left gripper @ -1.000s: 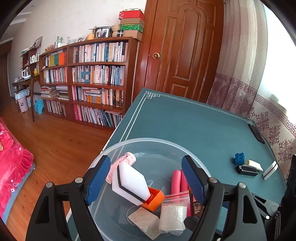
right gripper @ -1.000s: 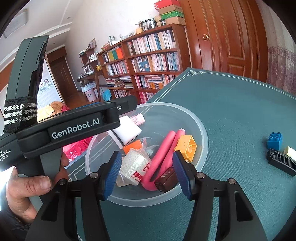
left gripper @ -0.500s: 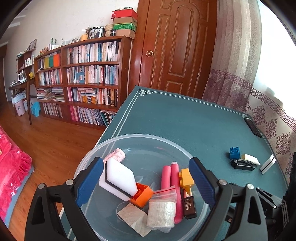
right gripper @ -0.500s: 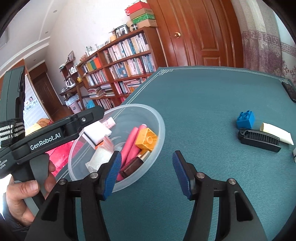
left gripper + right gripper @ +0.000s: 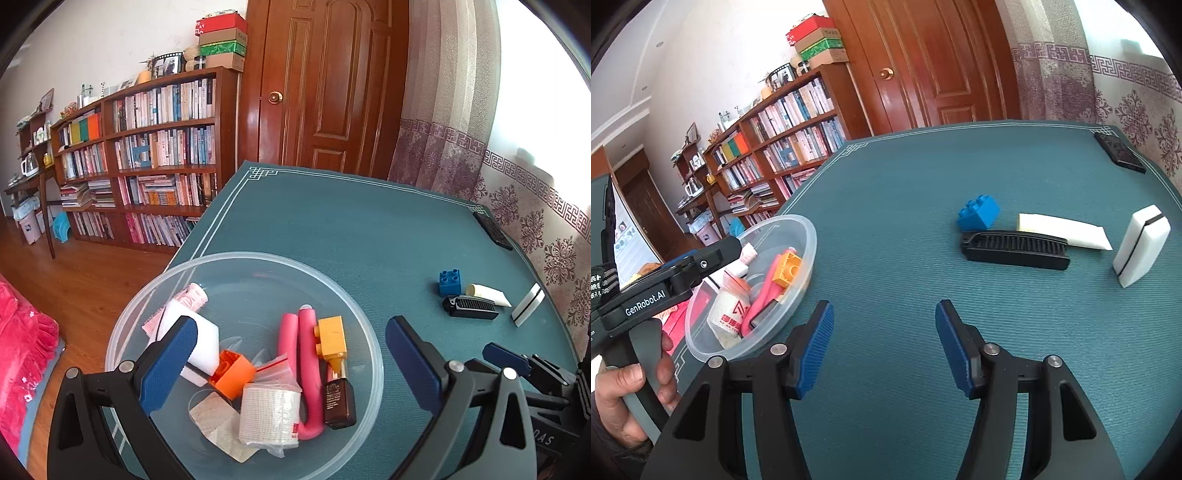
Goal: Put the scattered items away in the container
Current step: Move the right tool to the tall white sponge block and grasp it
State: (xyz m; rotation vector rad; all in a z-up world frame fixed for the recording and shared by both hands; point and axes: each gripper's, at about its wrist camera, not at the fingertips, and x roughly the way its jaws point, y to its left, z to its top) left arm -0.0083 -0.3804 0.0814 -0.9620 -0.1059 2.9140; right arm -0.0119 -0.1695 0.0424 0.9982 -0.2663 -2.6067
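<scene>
Both the left gripper (image 5: 291,358) over the clear bowl (image 5: 354,314) and the right gripper (image 5: 884,343), now swung toward the black comb (image 5: 1015,249), gape empty.

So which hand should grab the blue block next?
Probably the right. The right gripper is open, empty and faces the blue block across bare table. The left gripper hangs open over the bowl, farther from it.

Both wrist views sharing bowl (image 5: 236,258)

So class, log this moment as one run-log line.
left gripper: open, over bowl | right gripper: open, empty | comb: on table
</scene>
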